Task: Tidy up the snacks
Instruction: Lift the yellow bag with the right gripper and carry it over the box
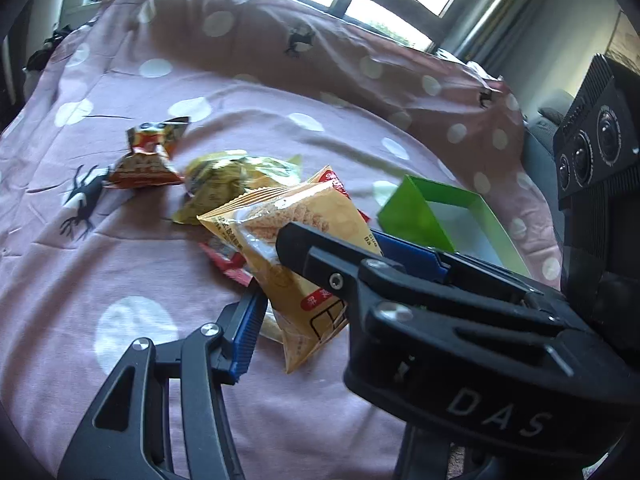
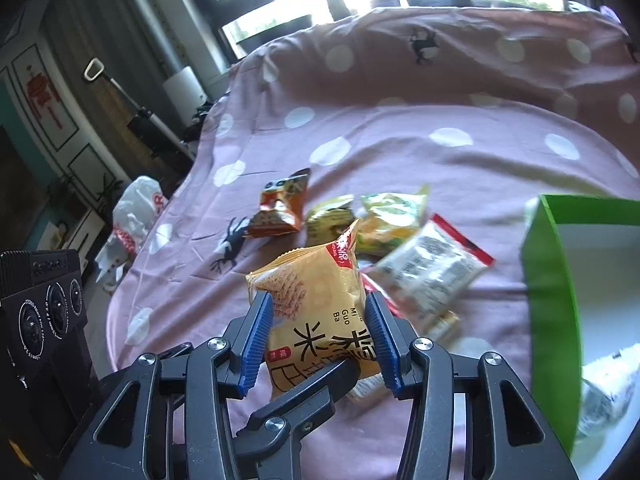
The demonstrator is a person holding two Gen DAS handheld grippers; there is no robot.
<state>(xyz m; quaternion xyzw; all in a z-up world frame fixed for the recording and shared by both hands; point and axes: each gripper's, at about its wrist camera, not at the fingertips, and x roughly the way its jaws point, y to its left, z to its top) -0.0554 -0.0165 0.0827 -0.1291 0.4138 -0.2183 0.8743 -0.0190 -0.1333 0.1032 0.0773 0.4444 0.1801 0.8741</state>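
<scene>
A yellow rice-cracker packet (image 2: 316, 280) sits between the blue pads of my right gripper (image 2: 318, 300), which press on both of its sides. One black finger (image 2: 316, 378) of the left gripper crosses the packet's lower end. In the left wrist view the same packet (image 1: 280, 216) is pinched by the right gripper (image 1: 332, 236). My left gripper (image 1: 316, 312) has one blue pad (image 1: 246, 328) against the packet's edge; its other finger is hidden behind the right gripper. An open green box (image 2: 548, 280) (image 1: 416, 208) stands to the right with a pale packet (image 2: 608, 400) inside.
Loose on the pink dotted bedspread (image 2: 400, 140) lie an orange-red packet (image 2: 280, 208), yellow-green packets (image 2: 384, 216) and a white-and-red packet (image 2: 432, 272). The bed's edge drops off at the left, where a white plastic bag (image 2: 136, 216) lies on the floor. A window is behind.
</scene>
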